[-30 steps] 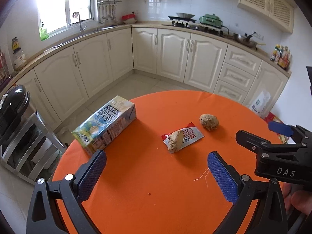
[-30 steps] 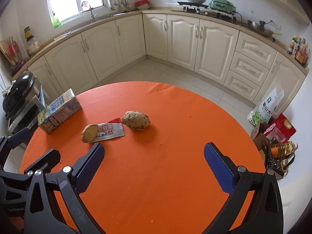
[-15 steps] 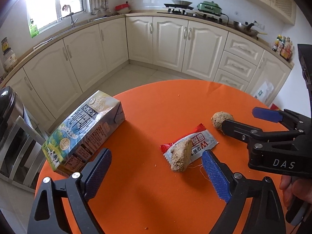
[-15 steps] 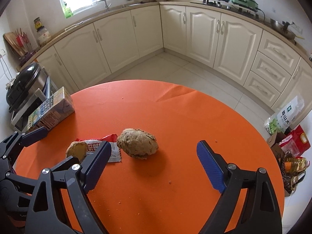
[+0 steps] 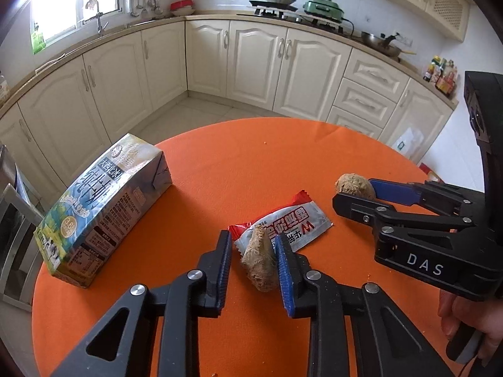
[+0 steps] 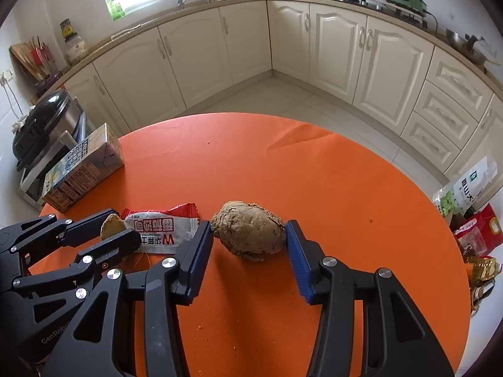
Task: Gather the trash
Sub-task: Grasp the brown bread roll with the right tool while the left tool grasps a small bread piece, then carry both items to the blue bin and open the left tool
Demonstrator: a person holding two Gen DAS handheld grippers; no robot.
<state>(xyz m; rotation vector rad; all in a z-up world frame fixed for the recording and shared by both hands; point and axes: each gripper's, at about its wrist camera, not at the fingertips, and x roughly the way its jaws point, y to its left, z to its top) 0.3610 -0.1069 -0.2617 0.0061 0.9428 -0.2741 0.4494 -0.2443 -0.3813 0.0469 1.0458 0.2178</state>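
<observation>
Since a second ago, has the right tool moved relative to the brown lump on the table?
Yes. The right tool has advanced toward the brown lump, which has stayed beside the wrapper; its fingers now sit on either side of it, nearly closed.

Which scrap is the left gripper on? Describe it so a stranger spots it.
On the round orange table, find the red-and-white wrapper right of the milk carton. The scrap lies on its near end: small, tan, tapered, unlike the rounder brown lump.
</observation>
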